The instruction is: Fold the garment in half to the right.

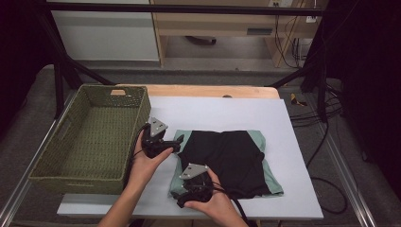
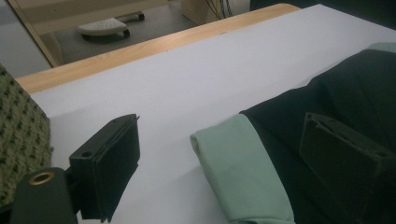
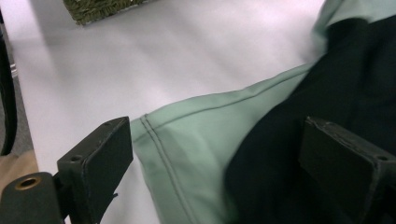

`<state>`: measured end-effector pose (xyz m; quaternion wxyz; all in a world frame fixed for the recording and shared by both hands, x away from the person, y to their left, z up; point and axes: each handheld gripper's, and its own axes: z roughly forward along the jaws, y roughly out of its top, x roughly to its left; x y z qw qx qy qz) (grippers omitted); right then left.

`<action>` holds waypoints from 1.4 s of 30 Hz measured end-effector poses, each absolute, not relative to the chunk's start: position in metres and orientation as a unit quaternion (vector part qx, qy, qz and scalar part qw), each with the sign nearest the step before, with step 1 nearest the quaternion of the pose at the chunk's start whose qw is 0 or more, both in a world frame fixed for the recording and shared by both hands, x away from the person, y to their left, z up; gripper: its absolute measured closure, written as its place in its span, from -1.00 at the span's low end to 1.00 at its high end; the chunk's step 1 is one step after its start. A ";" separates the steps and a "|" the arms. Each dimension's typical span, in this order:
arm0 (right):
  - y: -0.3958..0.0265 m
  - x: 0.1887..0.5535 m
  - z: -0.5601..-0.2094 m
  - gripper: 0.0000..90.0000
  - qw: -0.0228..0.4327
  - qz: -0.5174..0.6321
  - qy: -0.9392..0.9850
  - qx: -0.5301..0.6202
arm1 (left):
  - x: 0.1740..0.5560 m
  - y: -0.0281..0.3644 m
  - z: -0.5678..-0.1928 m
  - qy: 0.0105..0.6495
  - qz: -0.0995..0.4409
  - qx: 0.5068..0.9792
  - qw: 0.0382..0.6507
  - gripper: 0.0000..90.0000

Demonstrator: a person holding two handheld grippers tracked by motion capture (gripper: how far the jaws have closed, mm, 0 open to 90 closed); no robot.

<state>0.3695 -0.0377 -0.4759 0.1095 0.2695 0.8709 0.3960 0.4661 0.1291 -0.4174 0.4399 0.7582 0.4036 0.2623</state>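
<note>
Two hand-held grippers on the job, both with jaws apart and nothing clamped. Left hand-held gripper sits at the 9 o'clock edge of the folded black garment with mint-green trim; right hand-held gripper is at its 7 o'clock corner. Garment lies flat on the white sheet-covered surface, just beside the olive woven basket, which stands at its 9 o'clock.

In the left gripper view one jaw rides over the black fabric, the other over bare surface, mint-green edge between them. The right gripper view shows the same straddle on the stitched green hem.

Risks, as I read it:
- Jaws close on the top layer only, so the fold peels open on the lift.
- Lower jaw fails to get under the stack and pushes it toward 3 o'clock, bunching it.
- Uneven lift between the two grippers lets the far half sag and unfold.
- Low carry snags the basket rim.
</note>
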 end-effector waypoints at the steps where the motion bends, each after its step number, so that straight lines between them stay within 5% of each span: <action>1: -0.035 0.369 -0.478 -0.82 0.111 0.390 0.873 0.270 | 0.466 0.129 -0.418 0.401 0.265 0.760 0.438 -0.73; 9: -0.030 0.365 -0.488 -0.83 0.147 0.364 0.874 0.287 | 0.466 0.132 -0.416 0.403 0.269 0.757 0.439 -0.72; 14: -0.048 0.374 -0.483 0.06 0.151 0.370 0.866 0.301 | 0.461 0.133 -0.409 0.400 0.270 0.753 0.447 -0.71; 21: -0.052 0.379 -0.482 0.73 0.169 0.364 0.863 0.307 | 0.465 0.126 -0.406 0.396 0.265 0.754 0.451 -0.70; 36: -0.052 0.375 -0.483 0.80 0.142 0.386 0.861 0.300 | 0.472 0.118 -0.428 0.412 0.244 0.757 0.446 -0.63; 42: -0.051 0.374 -0.483 0.80 0.149 0.382 0.863 0.294 | 0.465 0.124 -0.450 0.428 0.238 0.751 0.443 -0.42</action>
